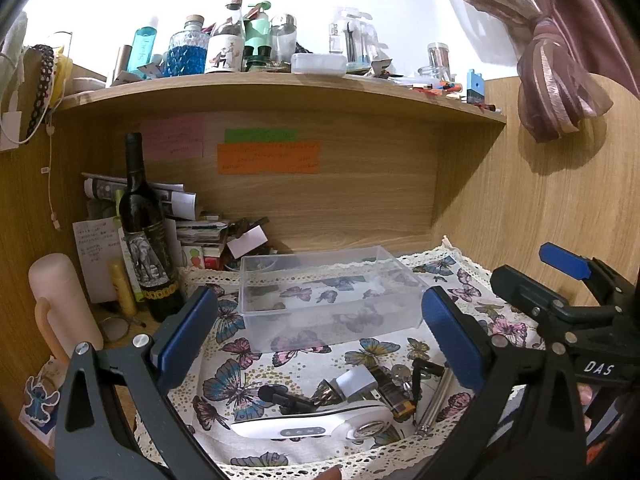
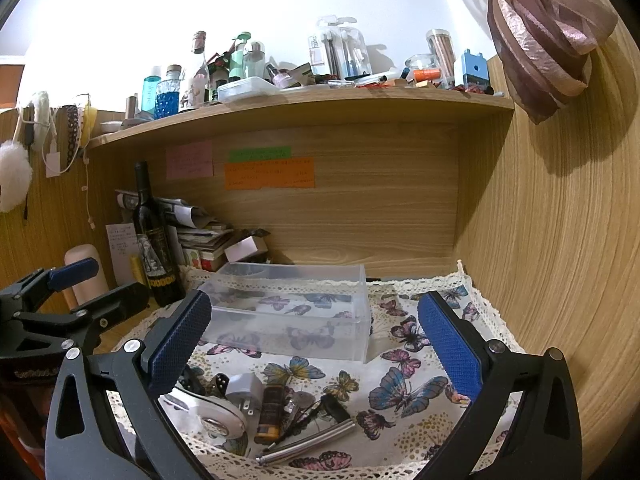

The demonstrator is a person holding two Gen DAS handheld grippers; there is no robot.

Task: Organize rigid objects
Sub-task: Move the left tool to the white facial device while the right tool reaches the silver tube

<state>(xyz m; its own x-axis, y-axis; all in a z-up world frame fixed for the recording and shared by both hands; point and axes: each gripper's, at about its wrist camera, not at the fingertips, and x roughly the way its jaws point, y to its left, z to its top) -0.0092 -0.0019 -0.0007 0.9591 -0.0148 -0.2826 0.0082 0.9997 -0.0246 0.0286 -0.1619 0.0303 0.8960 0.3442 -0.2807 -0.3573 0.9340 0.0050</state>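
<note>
We see a wooden desk nook, its counter covered by a butterfly-print cloth (image 1: 280,364) with a lace edge. Our left hand-held gripper (image 1: 320,340) hovers over the cloth with its blue-padded fingers spread wide, holding nothing; our right hand-held gripper (image 2: 316,344) is just beside it, also spread wide and holding nothing. A clear plastic box (image 1: 328,292) sits on the cloth toward the back, with nothing visible inside. Nearer to us, at the cloth's front edge, lies a small heap of rigid objects: a white handheld device (image 1: 320,426) with a row of buttons, a white plug adapter (image 1: 356,384), a brown and yellow battery-like cylinder (image 2: 270,412), a metal rod (image 2: 308,444) and some black pieces, all touching or overlapping. A dark wine bottle (image 1: 144,232) stands upright to the left of the box, off the cloth. Above, a shelf (image 1: 280,88) carries many bottles and jars.
</note>
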